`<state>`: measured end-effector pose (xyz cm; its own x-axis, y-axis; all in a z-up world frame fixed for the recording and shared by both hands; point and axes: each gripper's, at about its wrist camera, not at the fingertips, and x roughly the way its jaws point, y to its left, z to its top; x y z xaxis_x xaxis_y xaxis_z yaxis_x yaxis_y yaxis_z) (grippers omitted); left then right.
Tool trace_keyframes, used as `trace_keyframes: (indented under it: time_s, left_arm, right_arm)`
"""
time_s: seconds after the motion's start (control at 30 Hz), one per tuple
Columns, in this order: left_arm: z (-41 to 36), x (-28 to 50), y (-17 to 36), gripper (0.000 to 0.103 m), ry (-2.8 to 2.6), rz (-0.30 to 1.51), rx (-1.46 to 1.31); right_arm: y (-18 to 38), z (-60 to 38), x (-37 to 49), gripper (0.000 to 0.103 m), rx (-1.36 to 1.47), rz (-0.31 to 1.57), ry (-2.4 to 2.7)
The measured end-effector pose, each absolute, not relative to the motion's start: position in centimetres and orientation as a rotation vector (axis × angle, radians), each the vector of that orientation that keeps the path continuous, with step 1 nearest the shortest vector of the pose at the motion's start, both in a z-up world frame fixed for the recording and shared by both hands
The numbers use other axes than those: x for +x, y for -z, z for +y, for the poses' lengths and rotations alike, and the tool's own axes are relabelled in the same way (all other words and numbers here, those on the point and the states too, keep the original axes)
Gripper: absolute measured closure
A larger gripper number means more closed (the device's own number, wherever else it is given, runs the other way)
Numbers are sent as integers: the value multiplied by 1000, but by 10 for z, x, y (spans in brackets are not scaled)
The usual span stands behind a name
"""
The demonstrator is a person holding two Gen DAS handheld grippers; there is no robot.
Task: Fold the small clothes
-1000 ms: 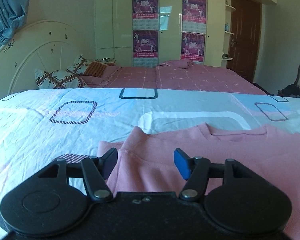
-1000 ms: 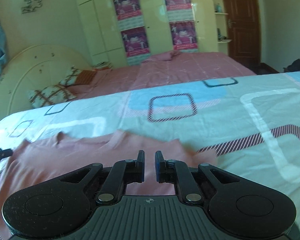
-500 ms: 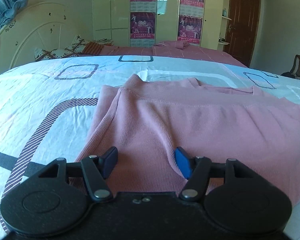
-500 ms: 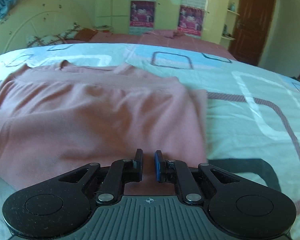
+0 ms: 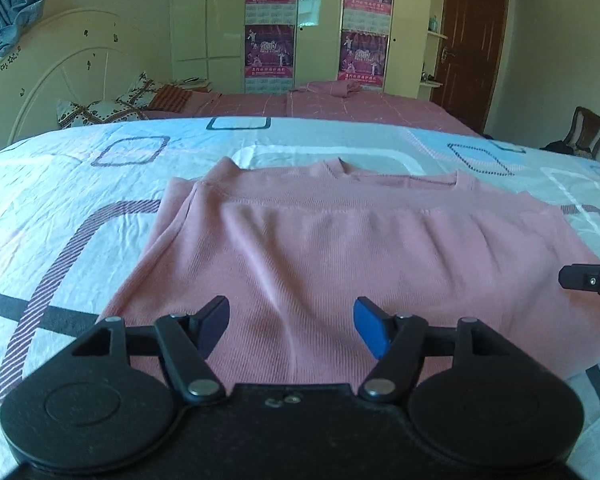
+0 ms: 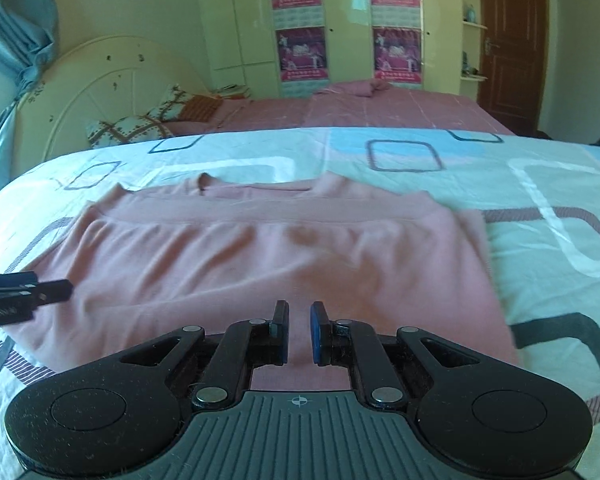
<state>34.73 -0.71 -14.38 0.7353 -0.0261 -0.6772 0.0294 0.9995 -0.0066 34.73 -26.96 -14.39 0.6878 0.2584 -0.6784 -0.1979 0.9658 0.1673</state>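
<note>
**Q:** What lies before the two tools?

**A:** A pink knit top, spread on the patterned bed cover. It is already doubled once, with the hem band lying just short of the neckline on the far side. The near edge is a fold, close to both of my tools.

**Q:** How do the tools stand?

**A:** My left gripper has its jaws apart and opening, with cloth below them but nothing pinched. My right gripper is nearly closed, with only a narrow slot between the pads; no cloth rises into it, so I judge it empty.

**Q:** How will the garment handle?

**A:** It looks light, soft and limp. It will sag and wrinkle if lifted from one point.

**Q:** Where should it be taken?

**A:** I judge that the corners of one side edge are best, one per tool, pinching both layers together so the upper layer does not slide off the lower.
</note>
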Motion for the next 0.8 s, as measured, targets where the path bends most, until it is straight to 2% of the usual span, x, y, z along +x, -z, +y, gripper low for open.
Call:
trace_keyframes:
  time_s: [0.1, 0.47, 0.53, 0.57, 0.6, 0.63, 0.8]
  left_arm:
    - [-3, 349, 158, 35, -1, 813, -18]
    - [-1, 340, 158, 34, -17, 819, 6]
    - [-1, 341, 157, 33, -16, 825, 11]
    - [-2, 341, 156, 33, -14, 829, 13]
    - [-2, 342, 155, 33, -12, 833, 15]
    - [-2, 342, 154, 32, -12, 834, 18]
    - [-2, 340, 139, 30, -27, 791, 4]
  right_arm:
    - [158, -265, 348, 92, 73, 824, -233]
    - [174, -301, 322, 91, 24, 869, -199]
    - [174, -303, 317, 85, 23, 868, -203]
    - [173, -304, 316, 78, 29, 868, -202]
    - [171, -305, 316, 66, 35, 866, -202]
    - [168, -306, 315, 63, 45, 855, -202]
    - [148, -305, 324, 62, 94, 780, -219]
